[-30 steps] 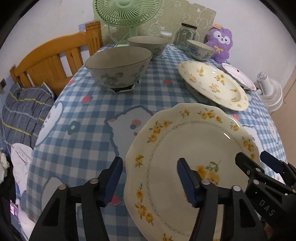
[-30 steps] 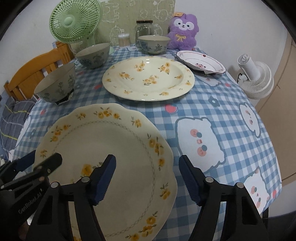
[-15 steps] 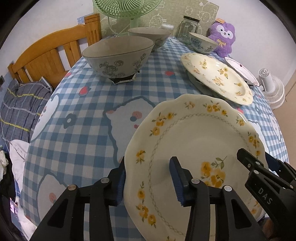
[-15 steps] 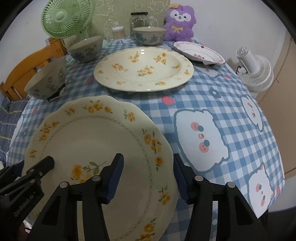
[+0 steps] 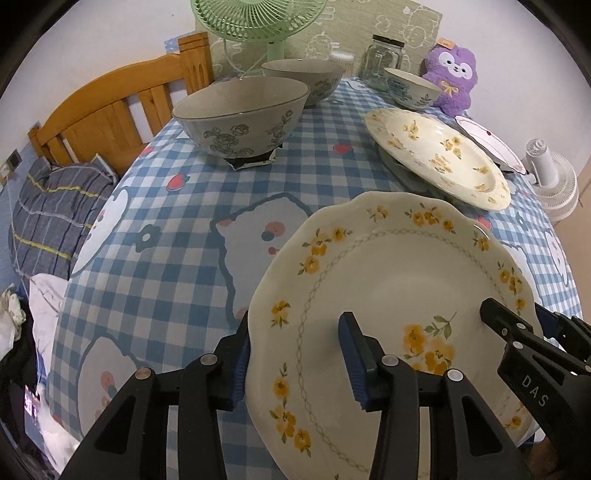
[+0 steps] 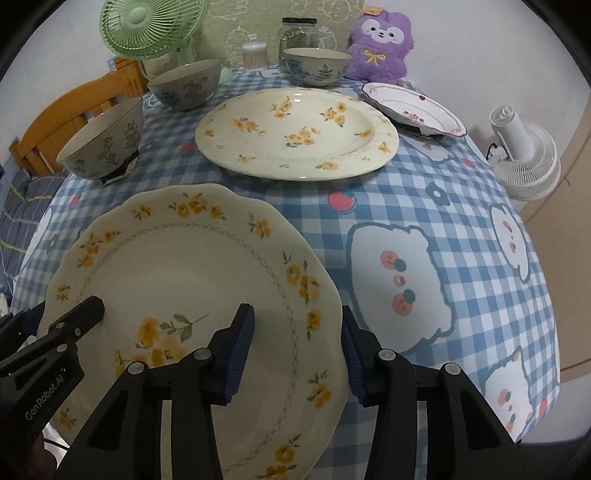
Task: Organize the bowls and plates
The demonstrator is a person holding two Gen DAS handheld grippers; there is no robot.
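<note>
Two grippers were engaged on one scalloped plate (image 5: 399, 295) with yellow flowers, which sat at the near edge of the desk (image 5: 177, 229) under a blue checked cloth. Left gripper (image 5: 295, 354) straddled the plate's left rim, one blue pad outside the edge and the other over the plate face; the jaws stood narrow, but actual clamping on the rim could not be confirmed. Right gripper (image 6: 295, 343) straddled the opposite rim in the same fashion, one pad over the face and one outside the edge, also narrow, contact likewise unconfirmed. Whether the plate rested flat or was tilted off the cloth could not be told. Beyond the scalloped plate lay a larger round floral plate (image 6: 297, 134), apart from it. Farther back and to the right of the scalloped plate was a small pink-patterned plate (image 6: 412, 109). To its left stood a grey flower-printed bowl (image 5: 240, 116) on a dark square mat, with a second grey bowl (image 5: 303, 75) behind that. A blue-patterned bowl (image 6: 317, 66) stood at the far edge, beside a purple plush toy (image 6: 380, 46) and a glass jar (image 6: 297, 31). A green fan (image 6: 151, 27) stood at the far left corner.
</note>
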